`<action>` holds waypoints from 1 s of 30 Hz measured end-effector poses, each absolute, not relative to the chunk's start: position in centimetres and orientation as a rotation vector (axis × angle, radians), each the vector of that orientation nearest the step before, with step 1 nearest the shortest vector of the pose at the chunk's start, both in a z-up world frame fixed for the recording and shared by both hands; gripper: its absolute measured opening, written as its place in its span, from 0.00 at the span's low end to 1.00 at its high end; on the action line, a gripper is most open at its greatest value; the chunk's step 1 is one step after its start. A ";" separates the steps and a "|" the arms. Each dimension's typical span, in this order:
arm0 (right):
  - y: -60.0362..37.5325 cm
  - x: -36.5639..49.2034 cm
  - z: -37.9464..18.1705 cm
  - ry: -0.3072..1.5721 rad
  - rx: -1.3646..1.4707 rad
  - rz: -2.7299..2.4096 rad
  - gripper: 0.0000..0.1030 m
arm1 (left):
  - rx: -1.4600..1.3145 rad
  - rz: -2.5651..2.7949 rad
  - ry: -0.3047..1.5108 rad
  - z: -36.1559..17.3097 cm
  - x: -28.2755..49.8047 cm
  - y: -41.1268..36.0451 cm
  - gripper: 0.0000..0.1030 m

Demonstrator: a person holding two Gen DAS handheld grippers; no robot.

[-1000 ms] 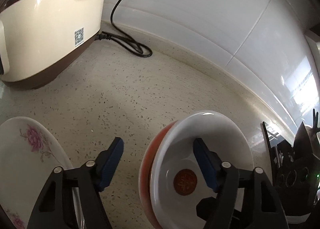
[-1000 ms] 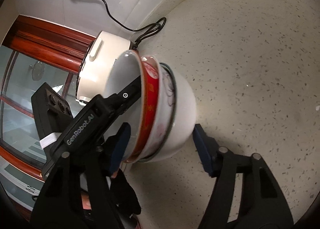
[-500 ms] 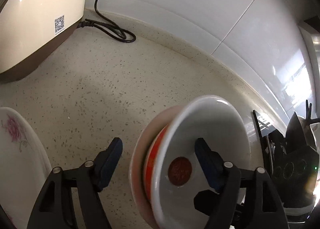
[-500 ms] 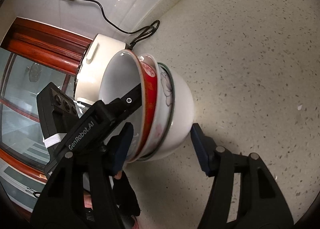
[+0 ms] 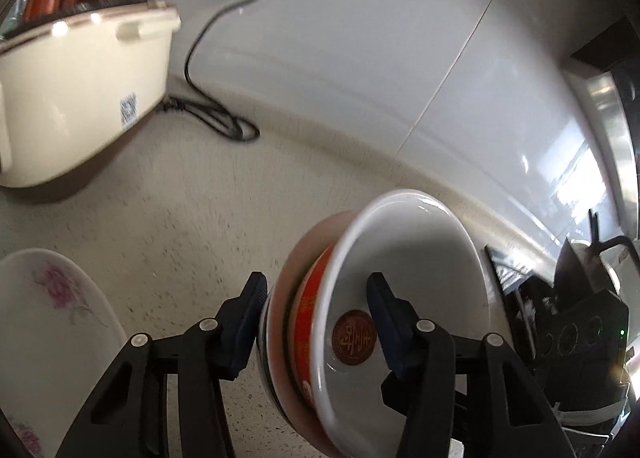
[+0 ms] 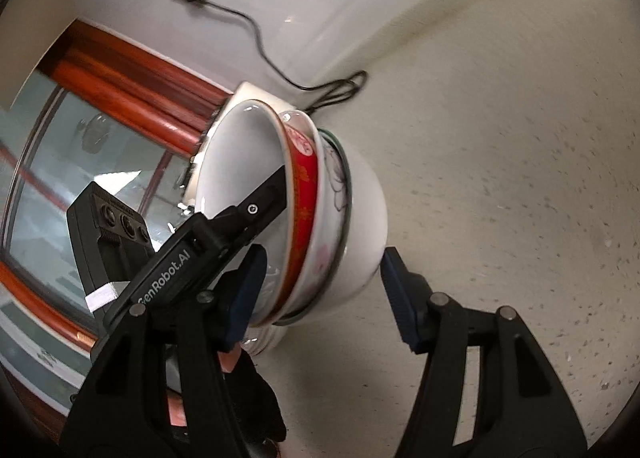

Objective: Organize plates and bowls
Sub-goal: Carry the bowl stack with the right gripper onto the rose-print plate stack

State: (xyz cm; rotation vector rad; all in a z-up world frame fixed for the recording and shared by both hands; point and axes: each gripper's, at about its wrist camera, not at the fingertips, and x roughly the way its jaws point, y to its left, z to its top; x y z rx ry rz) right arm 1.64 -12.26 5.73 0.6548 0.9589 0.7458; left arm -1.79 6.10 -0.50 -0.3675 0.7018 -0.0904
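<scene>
Since the earlier frame the nested bowls (image 5: pixel 372 322) have tipped further and lifted off the counter (image 5: pixel 180 242), left tool (image 5: pixel 316 322) just closing to pinch their rims at 6 o'clock, right tool (image 6: pixel 320 290) gripping them too (glazed, slippery, breakable; hold across the rims).

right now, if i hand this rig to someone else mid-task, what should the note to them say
Left hand-held gripper: jaws have just been closing, one finger inside the innermost white bowl, one outside; clamped on the bowl stack.
Right hand-held gripper: clamped across the same stack.
Things: nested bowls tipped on edge over the counter; floral plate lies apart, to the left, on the rice cooker's side.
Done: bowls nested.
Left: set the stack down upright, then deal with the plate; where they belong isn't shown.
</scene>
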 end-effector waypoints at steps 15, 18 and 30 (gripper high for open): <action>-2.6 1.0 7.8 0.966 0.487 0.982 0.61 | -0.554 0.133 0.372 2.6 -8.9 12.7 0.56; -0.1 1.1 7.0 1.017 0.463 1.025 0.60 | -0.572 0.193 0.317 2.7 -9.7 13.8 0.57; 4.9 0.5 4.7 1.130 0.364 1.004 0.60 | -0.698 0.363 0.323 -0.8 -12.7 19.5 0.62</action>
